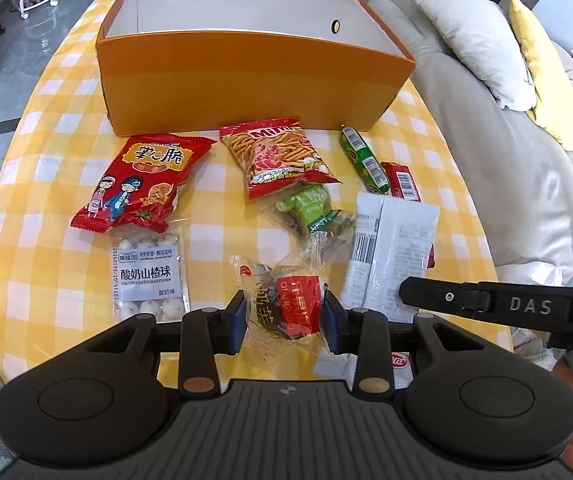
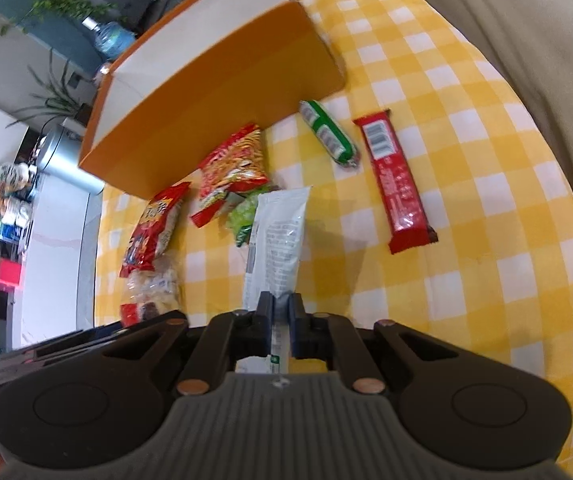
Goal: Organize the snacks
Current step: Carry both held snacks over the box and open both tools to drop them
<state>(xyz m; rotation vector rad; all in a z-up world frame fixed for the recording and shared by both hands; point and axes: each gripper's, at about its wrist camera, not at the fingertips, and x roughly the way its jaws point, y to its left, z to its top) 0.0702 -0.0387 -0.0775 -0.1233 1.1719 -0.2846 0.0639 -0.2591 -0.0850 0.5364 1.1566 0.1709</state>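
While a clear-wrapped snack with a red label (image 1: 286, 312) is being pinched by the left gripper (image 1: 284, 318), a flat white foil packet (image 2: 276, 248) is being clamped by the right gripper (image 2: 281, 320); both are being held over the yellow-checked tablecloth (image 2: 466, 200), the orange cardboard box (image 1: 254, 80) at twelve o'clock.

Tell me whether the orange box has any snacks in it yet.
Empty as far as visible: the orange box shows only bare white inner walls, though its floor is hidden. The snacks lie outside on the checked tablecloth.

We see our left tool (image 1: 285, 318) angled downward, its jaws clamped on something bulky. Our right tool (image 2: 282, 322) tilts downward too, jaws nearly closed on something thin.
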